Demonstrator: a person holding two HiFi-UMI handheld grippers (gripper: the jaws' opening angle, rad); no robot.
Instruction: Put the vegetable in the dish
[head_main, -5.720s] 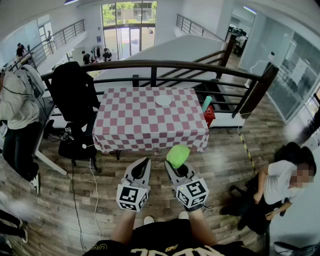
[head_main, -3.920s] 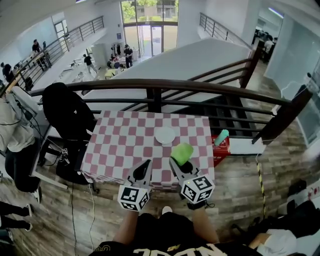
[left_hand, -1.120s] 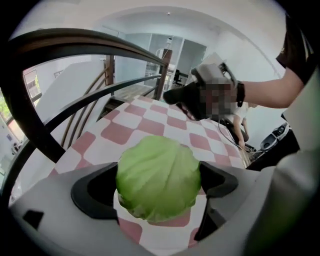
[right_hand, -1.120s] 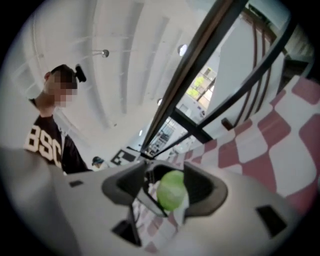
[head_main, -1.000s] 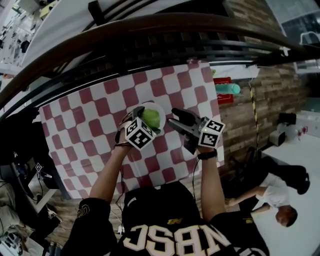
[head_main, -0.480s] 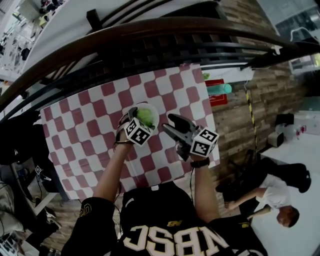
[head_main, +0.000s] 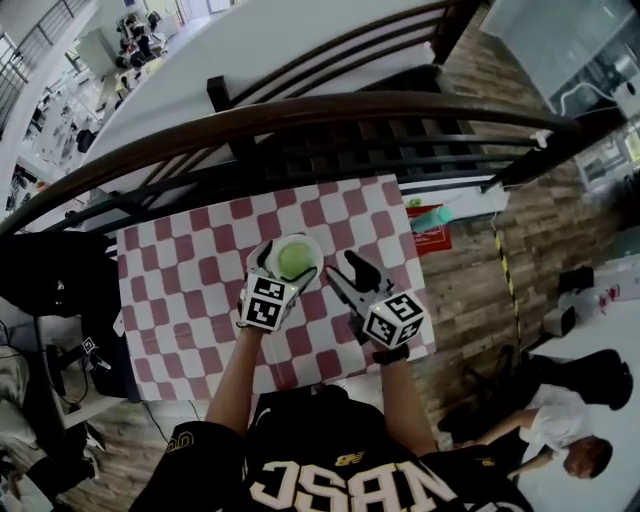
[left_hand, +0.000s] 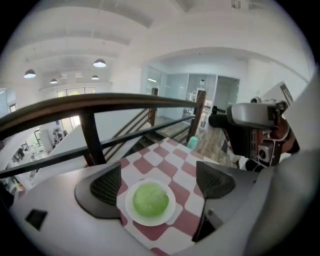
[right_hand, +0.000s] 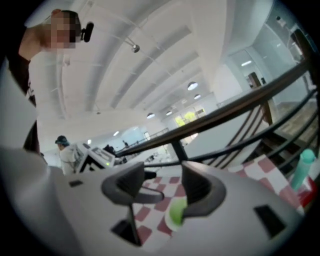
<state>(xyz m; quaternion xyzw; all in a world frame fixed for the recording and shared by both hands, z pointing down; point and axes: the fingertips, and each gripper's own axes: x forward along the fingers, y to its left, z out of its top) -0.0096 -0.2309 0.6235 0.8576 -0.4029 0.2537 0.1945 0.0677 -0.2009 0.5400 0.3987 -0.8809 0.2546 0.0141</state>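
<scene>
Grey left claw spread wide and empty, hovering just above the white dish. Right claw beside it, opening, nothing between its jaws. Green vegetable already lying in the dish on the checkered bench, dark railing beyond. Placing apparently done; next, probably lift both claws clear without nudging the dish.

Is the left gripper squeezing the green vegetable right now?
No, the green vegetable lies free in the white dish, and the left gripper has its jaws apart, clear of it.
</scene>
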